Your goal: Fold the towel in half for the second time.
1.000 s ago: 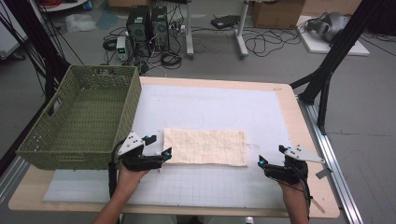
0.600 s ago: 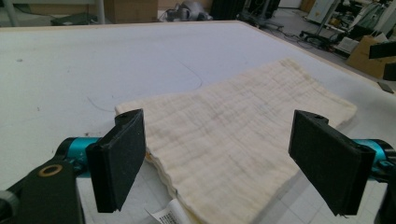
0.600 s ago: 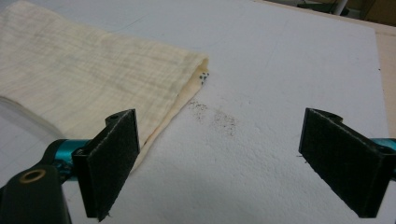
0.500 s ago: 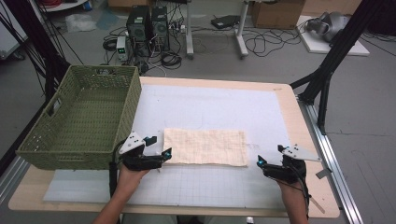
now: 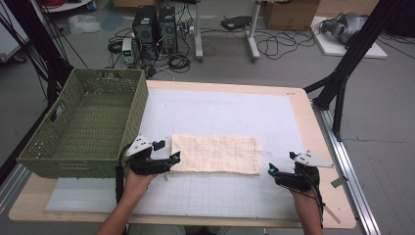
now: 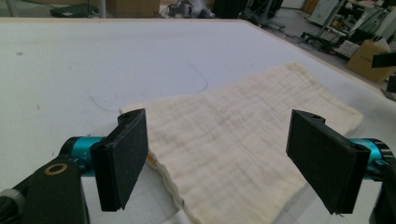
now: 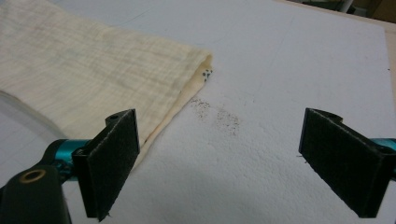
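Here a folded cream cloth [image 5: 215,154] lies flat on the white mat [image 5: 220,112] that covers the bench [image 5: 303,105], near the front edge and roughly midway across. The left gripper [image 5: 164,159] sits at the cloth's left end with its jaws spread wide; in the left gripper view the cloth's near corner lies between the two black pads [image 6: 122,156], which stand apart from it and grip nothing. The right gripper [image 5: 272,172] rests on the mat just beside the cloth's front right corner, jaws likewise spread and empty; in the right gripper view the cloth's folded edge [image 7: 187,86] runs past the left pad, and a faint speckled smudge [image 7: 217,116] marks the mat between the jaws. A green woven basket [image 5: 85,125] stands at the left of the bench, close beside the left gripper and overhanging the bench's left edge.
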Motion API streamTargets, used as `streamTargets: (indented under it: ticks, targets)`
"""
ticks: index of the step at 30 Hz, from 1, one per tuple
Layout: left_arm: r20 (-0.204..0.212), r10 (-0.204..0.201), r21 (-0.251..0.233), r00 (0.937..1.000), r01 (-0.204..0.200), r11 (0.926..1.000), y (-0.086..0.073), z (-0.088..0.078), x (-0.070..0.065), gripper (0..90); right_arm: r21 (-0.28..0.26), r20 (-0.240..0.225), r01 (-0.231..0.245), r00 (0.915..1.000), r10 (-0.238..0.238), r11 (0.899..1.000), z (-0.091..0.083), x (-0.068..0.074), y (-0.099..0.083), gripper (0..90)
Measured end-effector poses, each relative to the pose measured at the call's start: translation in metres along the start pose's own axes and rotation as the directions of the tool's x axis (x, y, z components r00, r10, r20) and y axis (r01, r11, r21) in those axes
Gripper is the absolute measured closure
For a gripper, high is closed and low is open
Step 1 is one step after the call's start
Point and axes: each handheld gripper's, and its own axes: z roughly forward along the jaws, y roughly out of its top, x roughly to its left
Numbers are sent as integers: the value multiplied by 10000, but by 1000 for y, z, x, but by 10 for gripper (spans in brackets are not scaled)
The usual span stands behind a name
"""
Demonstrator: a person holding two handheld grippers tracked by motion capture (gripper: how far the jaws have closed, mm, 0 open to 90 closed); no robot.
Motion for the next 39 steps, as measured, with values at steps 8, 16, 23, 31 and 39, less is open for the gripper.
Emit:
streamTargets:
  ticks: [8, 16, 23, 31, 39]
  targets:
    - [52, -44, 338, 10000, 42, 9994, 35, 27, 13, 238, 7, -3, -118, 9999, 118, 9999, 0, -3, 0, 116]
    - [-531, -379, 1127, 9979, 437, 9927, 45, 56, 30, 180, 79, -96, -88, 9999, 89, 9999, 3, -3, -1, 116]
    - [-1199, -252, 2044, 9925, 495, 9776, 37, 71, 38, 234, 118, -120, -141, 9998, 142, 9998, 3, -2, -1, 116]
    - [-1304, 211, 2681, 9912, 148, 9633, 27, 81, 45, 451, 261, -235, -187, 9995, 193, 9995, 8, -3, -2, 116]
    - [-1460, 1051, 3515, 9837, -477, 9350, 18, 91, 45, 511, 307, -288, -172, 9994, 181, 9994, 8, -2, -2, 116]
